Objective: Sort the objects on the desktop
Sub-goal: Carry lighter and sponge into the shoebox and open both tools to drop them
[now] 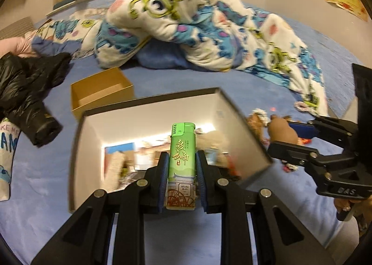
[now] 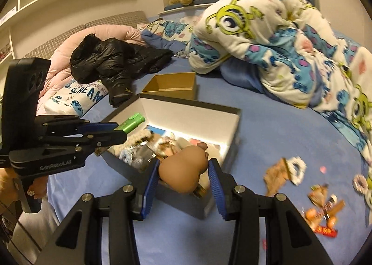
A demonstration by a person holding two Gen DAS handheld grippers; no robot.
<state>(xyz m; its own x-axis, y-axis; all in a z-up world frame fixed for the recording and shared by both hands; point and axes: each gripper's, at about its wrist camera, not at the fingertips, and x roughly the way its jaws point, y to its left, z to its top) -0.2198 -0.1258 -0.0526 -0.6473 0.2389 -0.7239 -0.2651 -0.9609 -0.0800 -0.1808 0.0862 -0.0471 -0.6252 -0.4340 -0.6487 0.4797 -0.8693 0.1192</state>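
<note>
With the left gripper (image 1: 181, 167) clamped narrowly on the green lighter (image 1: 181, 162) and the right gripper (image 2: 183, 179) closed around the brown gourd-shaped toy (image 2: 183, 169) above the grey box (image 2: 232, 125), early release risks overshoot onto the bedsheet (image 2: 279, 148).

Green lighter (image 1: 181, 162) — upright, clamped between blue fingers (image 1: 163, 181), above the open grey box (image 1: 241, 120). Tan gourd-shaped toy (image 2: 186, 169) — pinched, over the box's near corner.
</note>
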